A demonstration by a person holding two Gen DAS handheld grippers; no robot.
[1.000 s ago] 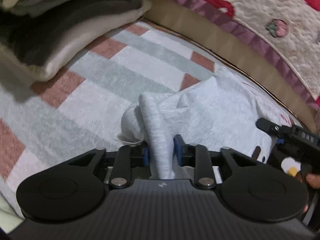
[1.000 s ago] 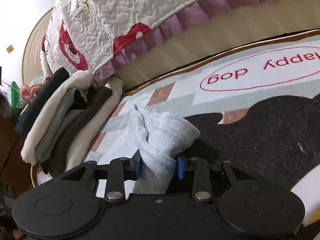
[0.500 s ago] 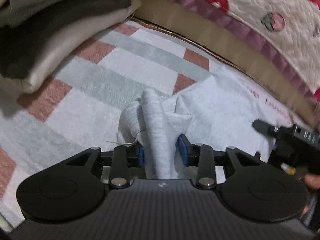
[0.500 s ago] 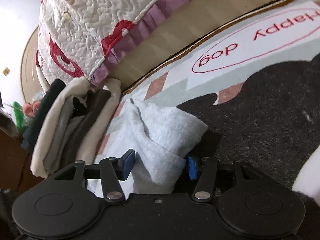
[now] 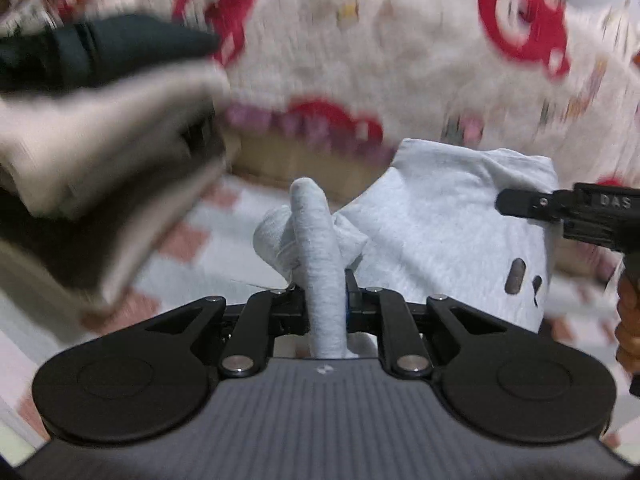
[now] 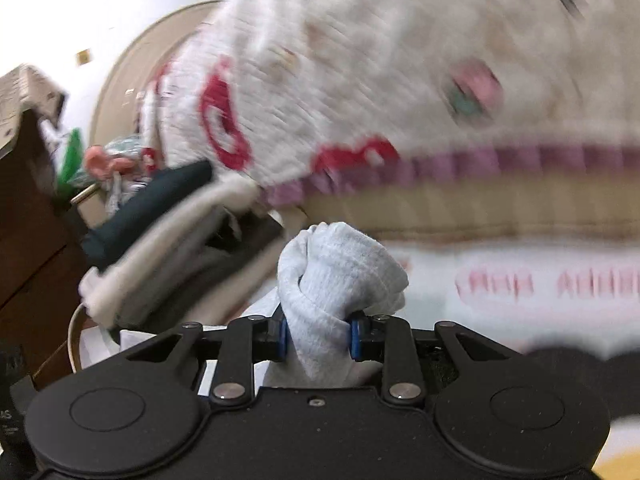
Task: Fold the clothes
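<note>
A light grey garment [image 5: 448, 232] hangs lifted above the patterned rug, held at two places. My left gripper [image 5: 326, 300] is shut on a bunched fold of it that sticks up between the fingers. My right gripper [image 6: 318, 334] is shut on another wad of the same grey garment [image 6: 340, 268]. In the left wrist view the right gripper's black tip [image 5: 560, 208] shows at the right edge, beyond the cloth, with a hand [image 5: 628, 320] beneath it. Both views are blurred by motion.
A stack of folded clothes [image 5: 100, 152], dark on top and cream below, lies to the left; it shows again as the folded stack [image 6: 168, 248]. A quilted bedspread [image 5: 360, 60] with red shapes and a purple frill fills the back. A brown cabinet [image 6: 28, 208] stands far left.
Both grippers opened slightly half a second ago and are shut on the garment again. They have risen and tilted up, lifting the grey cloth off the rug toward the bed.
</note>
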